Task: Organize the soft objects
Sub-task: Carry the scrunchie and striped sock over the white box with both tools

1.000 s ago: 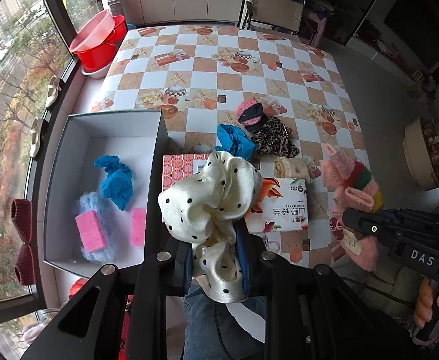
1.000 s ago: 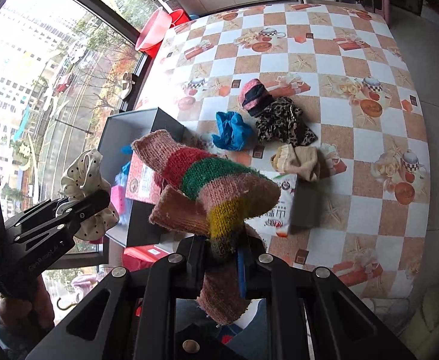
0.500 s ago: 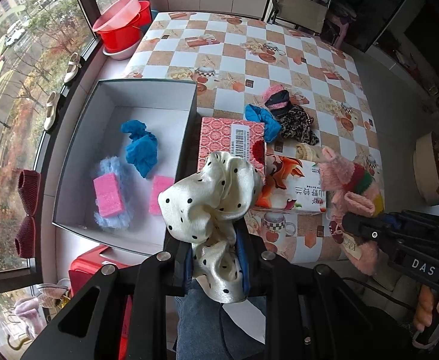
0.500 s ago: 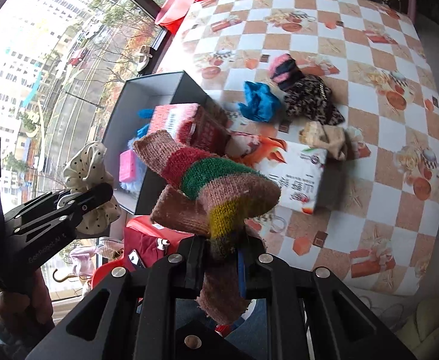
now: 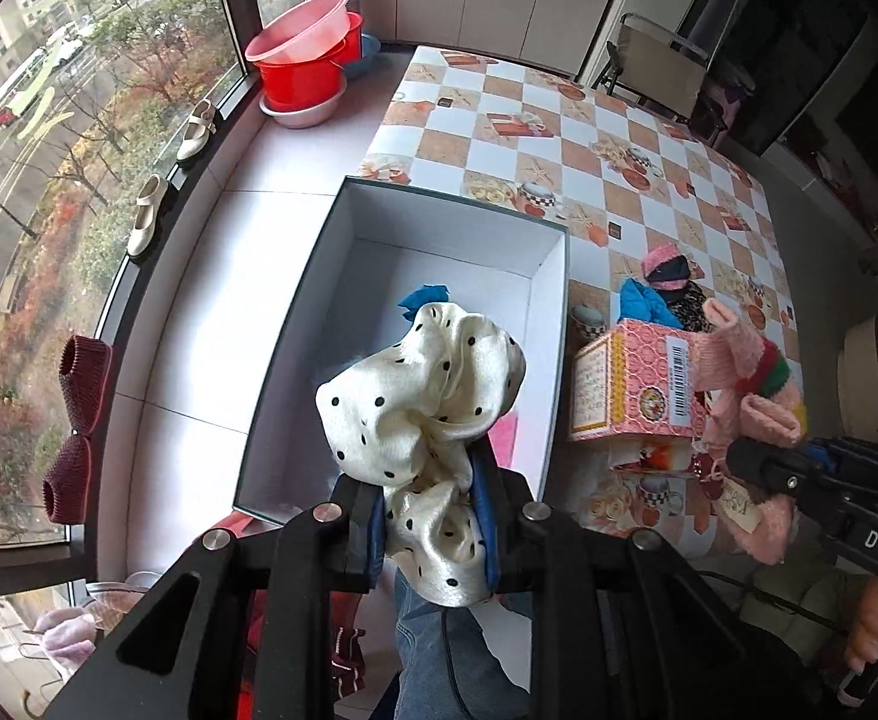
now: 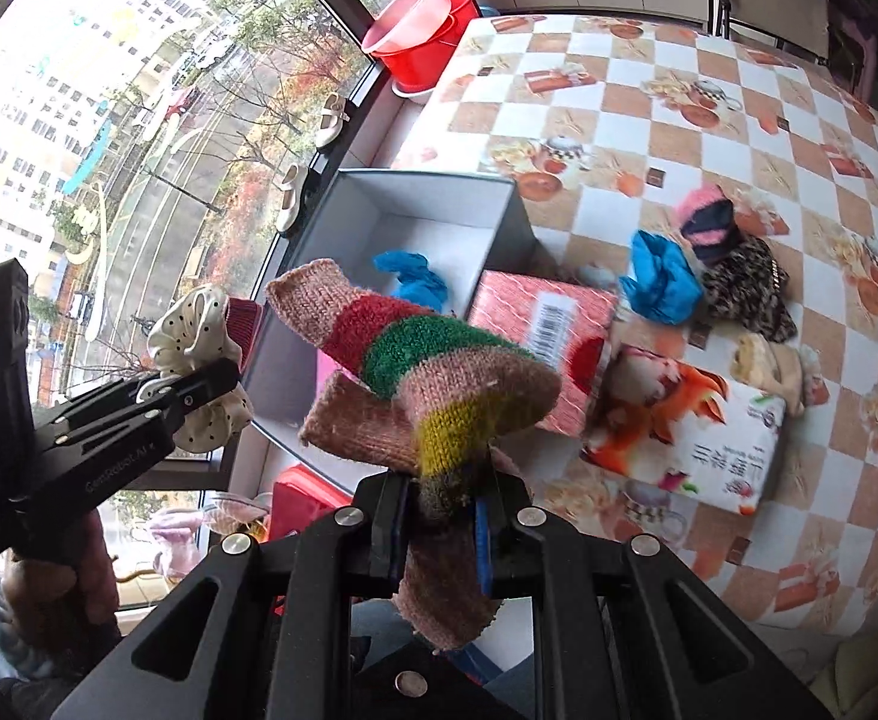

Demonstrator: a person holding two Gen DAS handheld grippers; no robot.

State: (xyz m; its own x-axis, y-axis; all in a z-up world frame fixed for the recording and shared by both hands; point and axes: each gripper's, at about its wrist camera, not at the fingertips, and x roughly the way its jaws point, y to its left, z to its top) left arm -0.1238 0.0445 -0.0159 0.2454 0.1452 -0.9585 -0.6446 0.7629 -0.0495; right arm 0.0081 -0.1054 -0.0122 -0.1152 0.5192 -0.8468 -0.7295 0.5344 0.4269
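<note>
Checkered tabletop [image 6: 649,84], box [image 5: 550,276] at its window edge: left gripper [image 5: 435,516] jaws pinching polka-dot scrunchie [image 5: 420,402] over it, right gripper [image 6: 439,516] clamping striped knit sock [image 6: 432,360] beside; centre over bare floor before releasing.

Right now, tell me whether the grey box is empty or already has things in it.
Not empty. The grey box already holds a blue cloth and something pink on its white floor.
</note>
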